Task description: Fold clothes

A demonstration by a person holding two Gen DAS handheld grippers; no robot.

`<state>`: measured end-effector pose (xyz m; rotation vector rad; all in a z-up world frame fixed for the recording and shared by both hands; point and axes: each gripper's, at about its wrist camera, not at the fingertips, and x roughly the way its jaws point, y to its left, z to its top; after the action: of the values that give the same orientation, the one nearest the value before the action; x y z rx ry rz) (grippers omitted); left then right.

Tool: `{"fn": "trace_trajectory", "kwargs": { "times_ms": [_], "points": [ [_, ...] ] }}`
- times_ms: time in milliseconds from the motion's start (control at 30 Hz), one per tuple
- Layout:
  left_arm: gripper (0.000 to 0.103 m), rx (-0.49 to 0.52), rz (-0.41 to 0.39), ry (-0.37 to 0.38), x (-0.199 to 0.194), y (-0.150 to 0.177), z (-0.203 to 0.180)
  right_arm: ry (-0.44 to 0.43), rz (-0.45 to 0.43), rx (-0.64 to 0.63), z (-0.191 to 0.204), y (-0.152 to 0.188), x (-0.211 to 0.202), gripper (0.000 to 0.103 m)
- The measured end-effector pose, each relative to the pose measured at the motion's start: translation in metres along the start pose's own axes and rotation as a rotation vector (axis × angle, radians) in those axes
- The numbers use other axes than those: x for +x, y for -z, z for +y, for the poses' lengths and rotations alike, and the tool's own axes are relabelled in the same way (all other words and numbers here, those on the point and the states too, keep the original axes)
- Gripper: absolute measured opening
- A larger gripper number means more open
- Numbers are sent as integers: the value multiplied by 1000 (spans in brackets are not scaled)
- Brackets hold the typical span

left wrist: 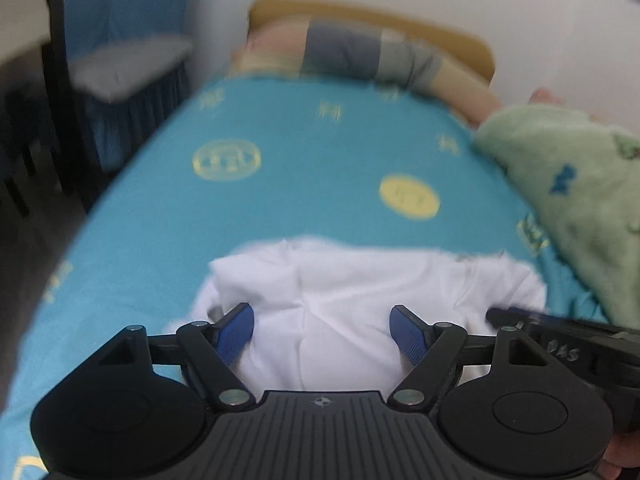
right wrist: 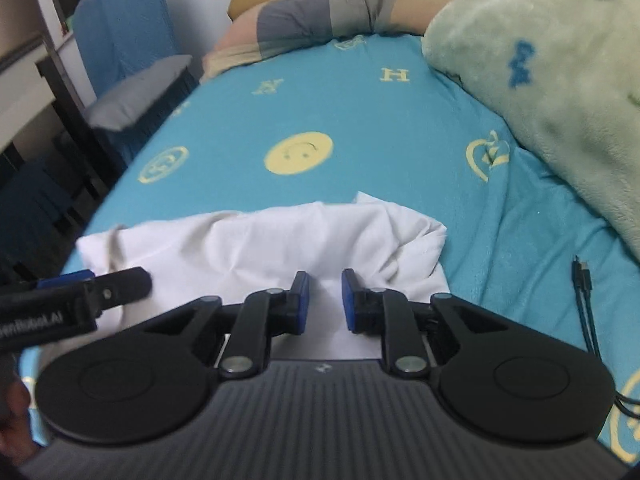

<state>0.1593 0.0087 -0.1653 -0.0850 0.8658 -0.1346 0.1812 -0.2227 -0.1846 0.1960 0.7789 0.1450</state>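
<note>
- A white garment [right wrist: 256, 248] lay crumpled on the turquoise bedsheet [right wrist: 320, 108], directly under and ahead of both grippers.
- The left gripper [left wrist: 322, 330] had its blue pads spread wide over the cloth, gripping nothing.
- The right gripper [right wrist: 325, 300] showed a narrow gap between its pads, cloth below but not pinched.
- A green blanket [right wrist: 560, 92] lay to the right; a black cable [right wrist: 584, 292] beside it.
</note>
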Motion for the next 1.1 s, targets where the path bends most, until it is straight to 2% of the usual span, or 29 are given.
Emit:
{"fn": "trace_trajectory", "kwargs": {
  "times_ms": [133,300,400,533,633,733,867,900,933,967,1033,1100],
  "points": [
    [76,7,-22,-13,-4,3,2,-5,22,36,2,-3,-15,23],
    [76,24,-36,-21,-34,15,1,-37,0,58,7,1,-53,23],
    [76,56,-7,-35,-57,29,-6,-53,7,33,11,12,-74,23],
    [76,71,36,-52,-67,45,-11,-20,32,-13,18,28,-80,23],
    [76,46,38,-47,-71,48,-8,-1,44,-33,20,36,-79,23],
    [77,-8,25,-20,-88,52,-3,-15,31,5,17,34,-93,23],
    [83,-33,-11,13,-119,62,-5,-18,0,56,15,36,-120,25],
    [84,-36,-18,27,-126,65,-7,-11,-1,61,16,38,-126,28],
    [86,-46,-19,53,-133,67,-9,-3,-1,66,16,40,-132,40],
    [87,-61,-16,84,-138,70,-9,-7,-6,79,17,42,-138,56],
    [91,-102,1,142,-141,76,-11,-25,-20,110,17,46,-151,75],
    [91,-169,34,194,-139,81,-6,-30,-29,129,17,50,-159,80]
  ]
}}
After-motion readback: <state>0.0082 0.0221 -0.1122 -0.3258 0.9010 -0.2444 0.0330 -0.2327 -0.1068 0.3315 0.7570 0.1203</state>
